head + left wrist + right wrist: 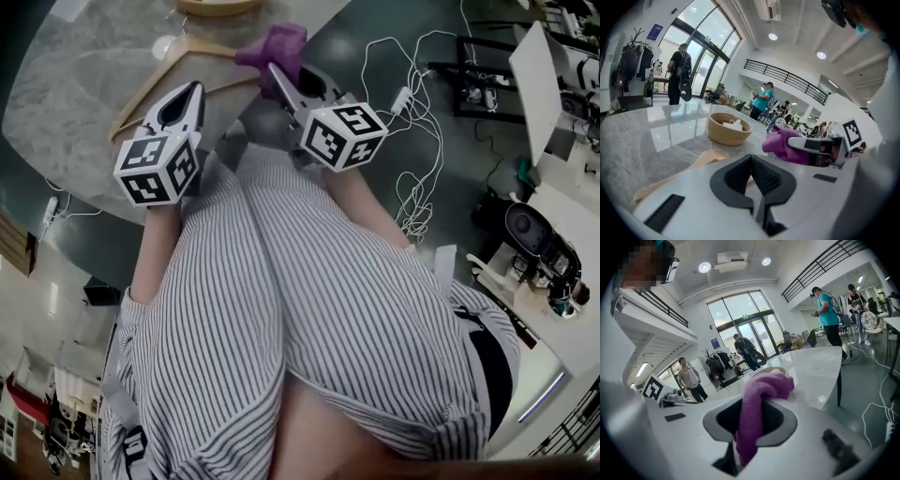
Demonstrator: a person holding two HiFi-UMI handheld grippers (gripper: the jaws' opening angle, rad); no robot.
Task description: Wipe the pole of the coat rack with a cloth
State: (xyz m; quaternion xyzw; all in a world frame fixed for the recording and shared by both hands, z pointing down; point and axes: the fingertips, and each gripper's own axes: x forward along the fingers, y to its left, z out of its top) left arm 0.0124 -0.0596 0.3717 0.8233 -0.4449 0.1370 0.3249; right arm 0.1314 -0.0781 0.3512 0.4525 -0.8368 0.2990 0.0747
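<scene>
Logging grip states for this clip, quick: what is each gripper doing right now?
Left gripper: shut, nothing between its jaws.
Right gripper: shut on the purple cloth.

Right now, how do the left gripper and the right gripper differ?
The left gripper is shut on nothing; the right gripper is shut on a purple fleecy cloth. In the head view, the right gripper reaches slightly farther forward than the left gripper. Both are white with marker cubes.
</scene>
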